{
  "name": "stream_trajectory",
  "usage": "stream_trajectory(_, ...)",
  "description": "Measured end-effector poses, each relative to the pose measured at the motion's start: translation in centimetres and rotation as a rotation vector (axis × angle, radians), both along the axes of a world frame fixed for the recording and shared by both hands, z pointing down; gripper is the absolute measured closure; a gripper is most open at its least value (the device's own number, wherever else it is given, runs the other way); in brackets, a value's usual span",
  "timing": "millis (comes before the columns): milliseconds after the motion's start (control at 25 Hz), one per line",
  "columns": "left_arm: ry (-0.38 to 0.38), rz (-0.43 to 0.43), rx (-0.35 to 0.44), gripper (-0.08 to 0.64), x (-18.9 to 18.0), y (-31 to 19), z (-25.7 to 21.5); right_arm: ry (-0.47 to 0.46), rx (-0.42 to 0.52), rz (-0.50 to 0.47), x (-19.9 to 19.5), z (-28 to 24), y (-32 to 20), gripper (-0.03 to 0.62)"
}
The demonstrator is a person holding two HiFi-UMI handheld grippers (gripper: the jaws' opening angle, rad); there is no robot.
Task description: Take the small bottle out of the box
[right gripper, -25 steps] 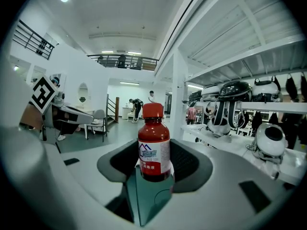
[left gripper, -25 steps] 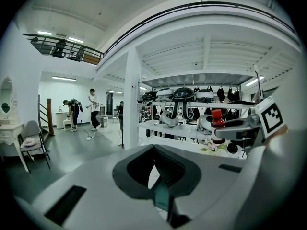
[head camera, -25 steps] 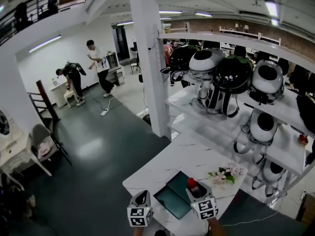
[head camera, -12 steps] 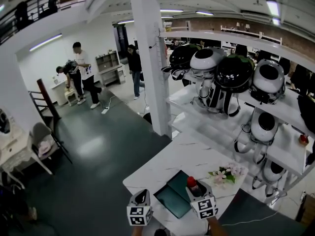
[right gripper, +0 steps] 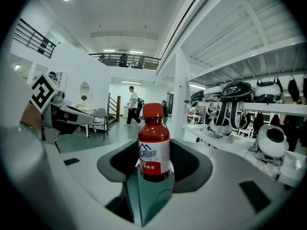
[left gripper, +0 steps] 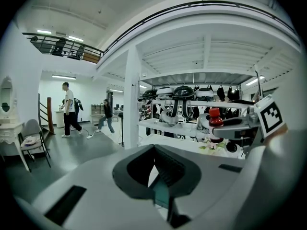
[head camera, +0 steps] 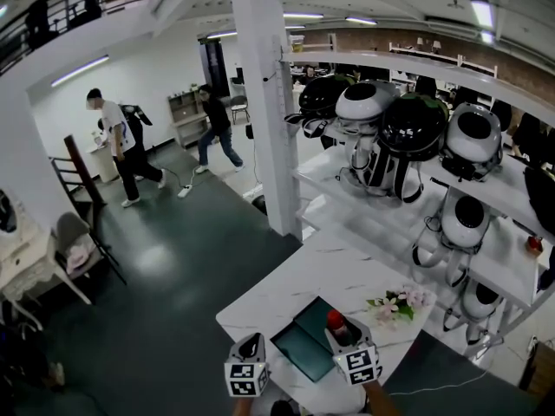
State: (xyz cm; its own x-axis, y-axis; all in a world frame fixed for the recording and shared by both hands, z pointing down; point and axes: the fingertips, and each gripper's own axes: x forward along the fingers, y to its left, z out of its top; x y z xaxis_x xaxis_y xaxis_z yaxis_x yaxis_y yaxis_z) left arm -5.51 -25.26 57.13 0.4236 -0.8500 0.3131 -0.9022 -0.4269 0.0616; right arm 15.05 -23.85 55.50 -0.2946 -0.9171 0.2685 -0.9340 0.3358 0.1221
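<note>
The small bottle [head camera: 336,322] has dark red contents, a red cap and a white label. It stands upright between the jaws of my right gripper [head camera: 341,330], which is shut on its lower body, just above the dark green box [head camera: 302,347] that lies open on the white marble table [head camera: 295,289]. In the right gripper view the bottle [right gripper: 154,147] fills the middle between the pads. My left gripper [head camera: 251,347] hovers at the box's left edge, jaws together and nothing in them. The left gripper view shows the bottle [left gripper: 215,125] held off to the right.
A bunch of pale flowers [head camera: 401,305] lies on the table right of the box. White shelves [head camera: 486,258] with round robot heads run along the right. A white pillar [head camera: 264,102] stands behind the table. Two people [head camera: 113,146] walk on the dark floor far left.
The people in the background have walked to other spots on the floor. Both grippers and the bottle have stayed almost where they were.
</note>
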Motion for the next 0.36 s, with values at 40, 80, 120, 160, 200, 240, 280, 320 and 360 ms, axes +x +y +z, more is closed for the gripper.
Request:
stream_trajectory(40, 0.0, 0.002, 0.0, 0.541, -0.07, 0.13, 0.01, 0.002, -0.001, 0.0, -0.11, 0.03, 0.12, 0.374)
stream_trajectory(80, -0.001, 0.003, 0.0, 0.541, -0.17, 0.23, 0.01, 0.003, -0.002, 0.0, -0.24, 0.08, 0.22, 0.374)
stream_trajectory(120, 0.0, 0.003, 0.0, 0.541, -0.25, 0.29, 0.01, 0.004, -0.004, -0.001, -0.35, 0.13, 0.3, 0.374)
stream_trajectory(160, 0.0, 0.003, 0.0, 0.541, -0.29, 0.32, 0.0, 0.004, -0.006, -0.002, -0.43, 0.17, 0.35, 0.374)
stream_trajectory(200, -0.001, 0.003, -0.001, 0.541, -0.29, 0.34, -0.01, 0.004, -0.007, -0.003, -0.48, 0.2, 0.39, 0.374)
stream_trajectory(240, -0.001, 0.003, -0.003, 0.541, -0.28, 0.37, 0.0, 0.004, -0.009, -0.004, -0.5, 0.24, 0.43, 0.374)
stream_trajectory(280, -0.002, 0.004, -0.005, 0.541, -0.28, 0.38, 0.01, 0.005, -0.01, -0.004, -0.52, 0.29, 0.46, 0.374)
stream_trajectory(320, -0.003, 0.004, -0.006, 0.541, -0.28, 0.38, 0.01, 0.005, -0.012, -0.005, -0.55, 0.34, 0.49, 0.374)
stream_trajectory(360, -0.004, 0.004, -0.006, 0.541, -0.28, 0.38, 0.01, 0.006, -0.014, -0.005, -0.58, 0.4, 0.51, 0.374)
